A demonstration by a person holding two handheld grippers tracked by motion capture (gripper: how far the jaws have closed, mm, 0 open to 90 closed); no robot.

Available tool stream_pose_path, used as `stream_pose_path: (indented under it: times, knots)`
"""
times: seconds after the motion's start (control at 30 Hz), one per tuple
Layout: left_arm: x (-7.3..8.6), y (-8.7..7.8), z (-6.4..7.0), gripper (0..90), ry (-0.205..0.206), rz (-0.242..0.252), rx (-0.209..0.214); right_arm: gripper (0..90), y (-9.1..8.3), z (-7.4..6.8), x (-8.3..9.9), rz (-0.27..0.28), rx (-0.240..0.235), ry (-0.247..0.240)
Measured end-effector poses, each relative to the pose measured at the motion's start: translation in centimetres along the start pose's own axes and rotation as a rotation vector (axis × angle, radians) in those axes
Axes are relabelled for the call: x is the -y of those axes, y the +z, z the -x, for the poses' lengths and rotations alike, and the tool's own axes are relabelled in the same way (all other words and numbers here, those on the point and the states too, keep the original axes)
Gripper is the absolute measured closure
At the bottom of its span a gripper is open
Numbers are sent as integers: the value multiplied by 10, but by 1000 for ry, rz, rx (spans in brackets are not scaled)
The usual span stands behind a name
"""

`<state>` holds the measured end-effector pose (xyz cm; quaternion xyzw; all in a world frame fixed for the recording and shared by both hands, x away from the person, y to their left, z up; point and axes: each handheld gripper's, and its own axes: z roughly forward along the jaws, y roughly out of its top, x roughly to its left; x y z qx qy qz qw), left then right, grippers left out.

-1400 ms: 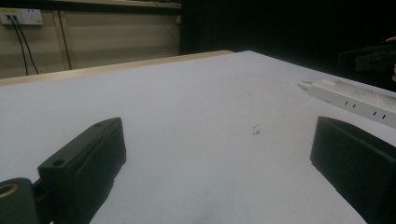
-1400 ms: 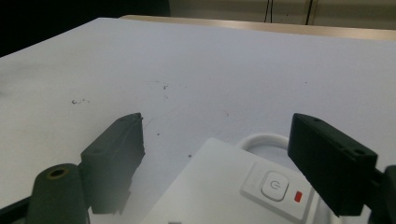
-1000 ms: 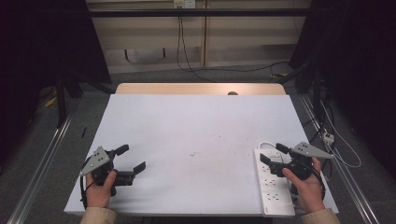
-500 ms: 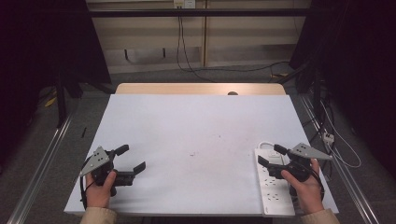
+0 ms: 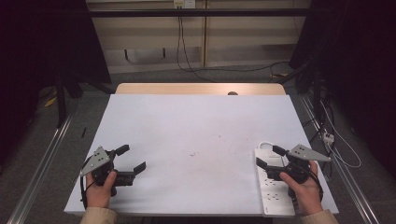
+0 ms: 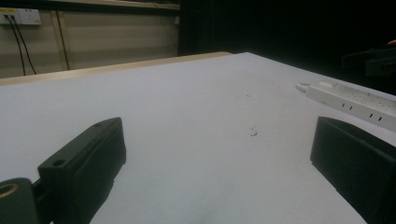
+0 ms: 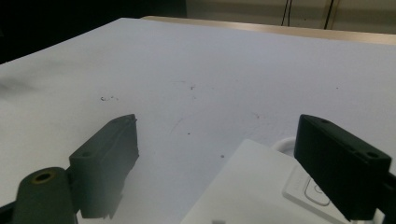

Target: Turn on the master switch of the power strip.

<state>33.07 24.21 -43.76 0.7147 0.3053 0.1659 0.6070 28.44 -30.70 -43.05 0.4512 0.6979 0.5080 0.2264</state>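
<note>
Your table (image 5: 196, 135) takes up the middle of the high view, a wide white top with a strip of bare wood along its far edge and a few faint dark specks near the centre. A white power strip (image 5: 272, 186) lies flat at the lower right of that view, along the table's right edge, its white cord looping off the far end. Your right tool (image 5: 270, 157) sits at the lower right, held in your right hand (image 5: 302, 184) just above the far end of the power strip, its jaws spread wide with nothing between them; in the right gripper view the strip's end shows low in the frame between those jaws. Your left tool (image 5: 130, 159) sits at the lower left, held in your left hand (image 5: 100, 189) over bare table, well apart from the strip, jaws likewise parted and empty.
</note>
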Motion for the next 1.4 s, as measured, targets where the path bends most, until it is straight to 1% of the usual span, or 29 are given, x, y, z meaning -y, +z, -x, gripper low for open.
stream_pose_path:
  times: [0.2, 0.47, 0.53, 0.67, 1.07, 1.2, 1.33, 1.4]
  knots:
    - [0, 0, 0, 31, -2, 0, 0, 130, 1, -2, 0, 1, -3, 0]
    - [0, 0, 0, 31, -3, 1, 1, 99, 4, -10, 1, -7, -25, -11]
    - [0, 0, 0, 32, -1, 3, 3, 93, 4, -11, 1, -8, -23, -18]
    - [0, 0, 0, 32, -3, 0, 1, 83, 4, -13, 0, -4, -25, -16]
    - [0, 0, 0, 31, -2, 2, 3, 73, 4, -13, 1, -2, -24, -16]
    - [0, 0, 0, 31, -11, 5, 2, 73, 4, -11, 1, -1, -14, -13]
    - [-1, 1, 0, 31, -3, 1, 5, 74, 3, -9, 1, 0, -9, -9]
    - [-1, 1, 0, 31, -6, 0, 6, 74, 3, -8, 1, 3, -5, -7]
